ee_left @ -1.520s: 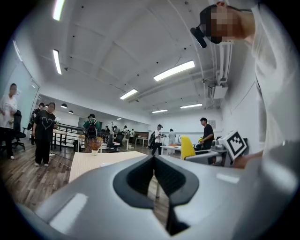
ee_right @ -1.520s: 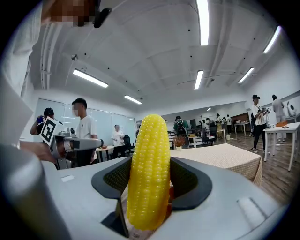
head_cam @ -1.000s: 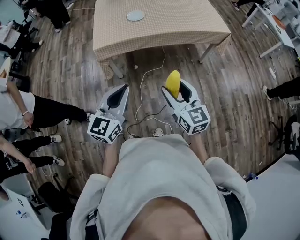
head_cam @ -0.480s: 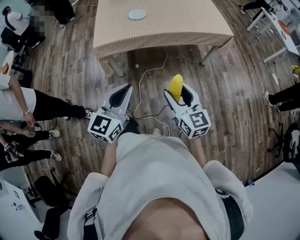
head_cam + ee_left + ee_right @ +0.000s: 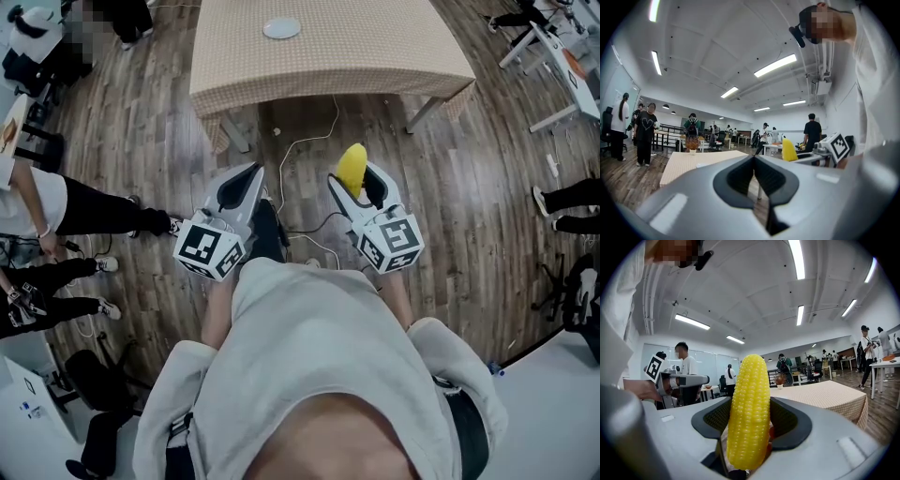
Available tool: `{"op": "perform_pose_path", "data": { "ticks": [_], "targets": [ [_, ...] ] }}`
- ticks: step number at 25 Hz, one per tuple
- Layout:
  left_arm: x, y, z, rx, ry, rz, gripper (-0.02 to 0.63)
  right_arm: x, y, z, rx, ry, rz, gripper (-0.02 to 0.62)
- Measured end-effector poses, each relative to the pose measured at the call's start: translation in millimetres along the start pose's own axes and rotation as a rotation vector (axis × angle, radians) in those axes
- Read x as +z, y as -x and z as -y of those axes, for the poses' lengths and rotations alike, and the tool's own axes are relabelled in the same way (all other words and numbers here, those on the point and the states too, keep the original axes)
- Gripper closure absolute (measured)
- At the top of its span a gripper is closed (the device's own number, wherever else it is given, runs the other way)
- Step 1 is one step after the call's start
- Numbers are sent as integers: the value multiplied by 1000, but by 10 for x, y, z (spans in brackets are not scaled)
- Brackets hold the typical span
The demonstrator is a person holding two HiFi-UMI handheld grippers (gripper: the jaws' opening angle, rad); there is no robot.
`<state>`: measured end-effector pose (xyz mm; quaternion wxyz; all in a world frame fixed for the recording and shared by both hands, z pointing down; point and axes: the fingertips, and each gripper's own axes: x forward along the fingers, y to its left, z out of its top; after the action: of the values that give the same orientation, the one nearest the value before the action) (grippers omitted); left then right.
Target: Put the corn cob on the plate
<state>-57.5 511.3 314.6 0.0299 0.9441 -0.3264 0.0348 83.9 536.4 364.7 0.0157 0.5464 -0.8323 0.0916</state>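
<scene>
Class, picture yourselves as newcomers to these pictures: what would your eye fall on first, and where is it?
The bright yellow corn cob stands upright, clamped in the right gripper above the wooden floor. Ahead, a small plate lies near the far edge of the checked table, with nothing on it. The left gripper is shut and empty, beside the right one.

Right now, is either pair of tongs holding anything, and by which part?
The right tongs are shut on the corn cob, gripping its lower half; its tip sticks out beyond them. The left tongs are shut and empty.
</scene>
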Motion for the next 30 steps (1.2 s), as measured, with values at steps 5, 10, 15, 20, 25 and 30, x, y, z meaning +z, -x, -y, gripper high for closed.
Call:
{"op": "perform_pose_path", "data": {
  "ticks": [5, 10, 15, 20, 25, 30],
  "targets": [
    [-60, -230, -281, -34, 16, 1, 598, -9, -319, 82, -18, 4, -11, 345],
    [-146, -617, -746, -82, 33, 1, 598, -22, -871, 242, -39, 0, -25, 345],
    [-122, -1022, -1402, -115, 46, -4, 598, 63, -1579, 422, -71, -5, -40, 345],
    [-15, -1369, -2092, -142, 63, -16, 598, 259, -2330, 543, -85, -48, -38, 345],
    [87, -1703, -2779, -165, 72, -15, 598, 442, -3096, 678, -104, -43, -44, 345],
    [170, -2035, -3368, -194, 79, -15, 598, 596, -3703, 832, -138, -41, -47, 345]
  ]
}}
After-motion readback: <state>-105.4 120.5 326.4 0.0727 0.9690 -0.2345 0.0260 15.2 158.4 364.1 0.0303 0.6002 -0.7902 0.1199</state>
